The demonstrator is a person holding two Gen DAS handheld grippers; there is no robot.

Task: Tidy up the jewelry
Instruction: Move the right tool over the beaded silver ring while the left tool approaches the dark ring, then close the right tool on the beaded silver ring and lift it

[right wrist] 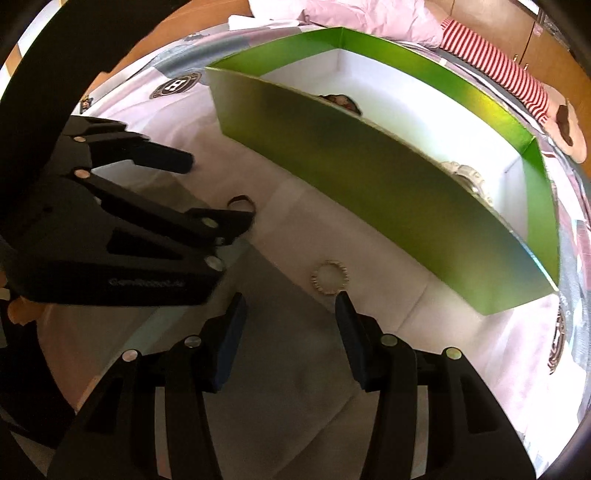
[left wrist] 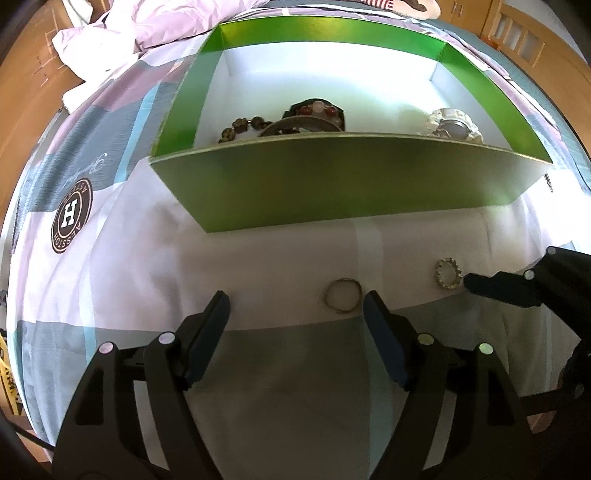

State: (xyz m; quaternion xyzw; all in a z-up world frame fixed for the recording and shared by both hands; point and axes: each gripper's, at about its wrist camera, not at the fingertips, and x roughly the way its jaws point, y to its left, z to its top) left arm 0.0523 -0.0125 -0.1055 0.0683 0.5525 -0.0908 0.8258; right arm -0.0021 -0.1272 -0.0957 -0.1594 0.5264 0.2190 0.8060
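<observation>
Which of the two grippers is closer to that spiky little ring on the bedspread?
Right. The right gripper is just short of the spiky ring, open; the left gripper is off to one side, by the plain ring.

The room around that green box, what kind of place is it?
Most likely a bedroom. The green box sits on a bed with a patchwork sheet, a rumpled pink duvet lies behind it, and wooden furniture stands at the edge.

A glossy green cardboard box [left wrist: 332, 181] with a matt white inside sits on a soft, creased cloth bedsheet [left wrist: 258, 266]. At its 6 o'clock lie two shiny metal rings [left wrist: 342, 295]; the toothed ring [right wrist: 328, 277] looks rough-edged.
</observation>
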